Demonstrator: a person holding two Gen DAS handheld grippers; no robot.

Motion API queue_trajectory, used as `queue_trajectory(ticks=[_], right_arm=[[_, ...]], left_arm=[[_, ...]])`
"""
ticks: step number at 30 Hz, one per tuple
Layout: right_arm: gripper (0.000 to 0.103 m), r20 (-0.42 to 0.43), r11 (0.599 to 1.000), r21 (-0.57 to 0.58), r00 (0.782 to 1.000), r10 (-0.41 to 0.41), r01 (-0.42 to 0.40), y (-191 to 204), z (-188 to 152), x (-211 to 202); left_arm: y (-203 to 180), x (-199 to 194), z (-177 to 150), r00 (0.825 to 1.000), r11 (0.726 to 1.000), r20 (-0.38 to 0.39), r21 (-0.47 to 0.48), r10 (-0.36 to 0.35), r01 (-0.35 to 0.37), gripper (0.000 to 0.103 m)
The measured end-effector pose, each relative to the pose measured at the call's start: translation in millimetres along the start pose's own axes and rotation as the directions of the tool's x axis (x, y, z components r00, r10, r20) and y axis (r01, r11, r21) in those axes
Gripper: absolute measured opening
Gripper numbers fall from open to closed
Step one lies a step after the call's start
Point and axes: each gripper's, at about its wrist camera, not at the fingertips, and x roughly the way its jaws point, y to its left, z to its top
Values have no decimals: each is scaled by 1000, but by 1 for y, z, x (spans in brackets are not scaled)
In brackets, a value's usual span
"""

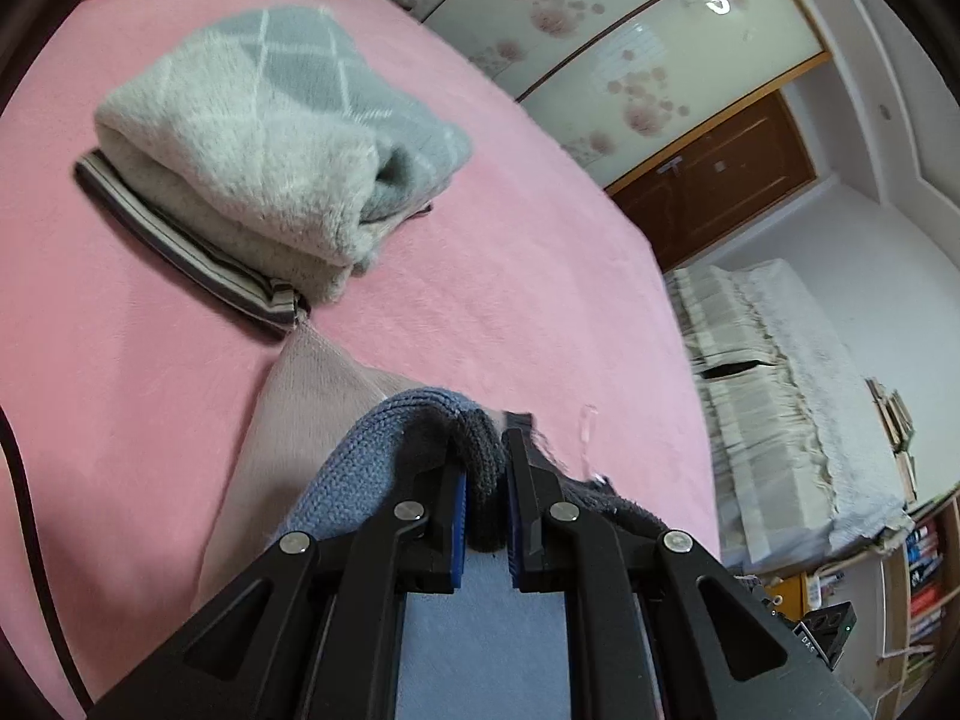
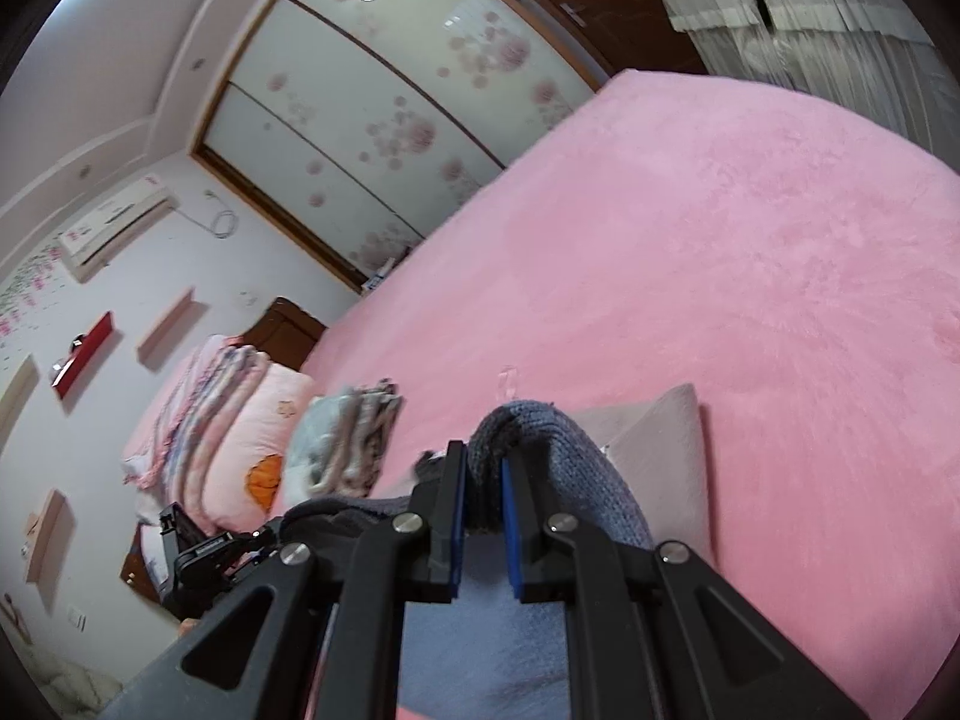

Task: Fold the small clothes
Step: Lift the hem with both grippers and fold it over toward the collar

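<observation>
both grippers, left gripper (image 1: 485,483) and right gripper (image 2: 483,495), each clamped on blue-grey knit garment (image 1: 372,456), its lower part hidden

Pink bedspread (image 1: 540,300), blue-grey knit garment (image 1: 372,450), grey-and-cream diamond-patterned folded blanket (image 1: 270,138).

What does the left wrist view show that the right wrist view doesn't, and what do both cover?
Only the left wrist view: the folded fluffy grey-and-cream checked blanket lying on a striped folded garment, seen close up, and a bookshelf.

Only the right wrist view: the wall air conditioner, the red wall shelf and the pink pillows.

Both: the pink plush bed cover, the floral sliding wardrobe doors, and each gripper, left and right, shut on the blue-grey knitted garment over a beige cloth.
</observation>
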Motion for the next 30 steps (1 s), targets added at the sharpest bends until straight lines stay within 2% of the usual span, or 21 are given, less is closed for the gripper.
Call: queue_trajectory(ticks=[5, 10, 17, 22, 23, 24, 25, 26, 27, 28, 30], right_arm=[[10, -32, 997, 38, 998, -61, 62, -27, 5, 40], [10, -43, 992, 81, 994, -96, 100, -49, 5, 61], [10, -57, 983, 118, 989, -137, 143, -64, 4, 78], [10, -75, 978, 128, 985, -157, 166, -65, 3, 81], [14, -85, 979, 126, 985, -152, 162, -64, 3, 81], [16, -99, 980, 117, 984, -151, 162, -62, 5, 81], [19, -111, 981, 107, 982, -152, 164, -60, 6, 81], [27, -122, 982, 95, 981, -153, 165, -55, 8, 80], [38, -123, 983, 79, 981, -152, 163, -49, 11, 76], [42, -119, 985, 68, 981, -152, 161, -45, 13, 73], [50, -98, 987, 53, 985, -143, 149, -37, 19, 60]], left_arm=[[13, 42, 8, 999, 999, -22, -19, 41, -41, 8], [20, 69, 13, 998, 998, -24, -19, 58, -58, 8], [34, 86, 9, 996, 995, -27, -53, 85, -86, 9], [39, 89, 5, 995, 993, -43, -62, 95, -97, 13], [38, 89, 5, 995, 994, -54, -60, 85, -88, 15], [38, 89, 7, 995, 995, -68, -57, 73, -77, 24], [36, 88, 8, 995, 997, -79, -51, 62, -66, 37], [33, 86, 9, 995, 997, -81, -40, 57, -61, 44], [27, 81, 10, 995, 998, -72, -18, 65, -66, 57], [21, 75, 11, 995, 997, -55, 8, 81, -81, 66], [12, 64, 13, 994, 994, -27, 44, 105, -104, 72]])
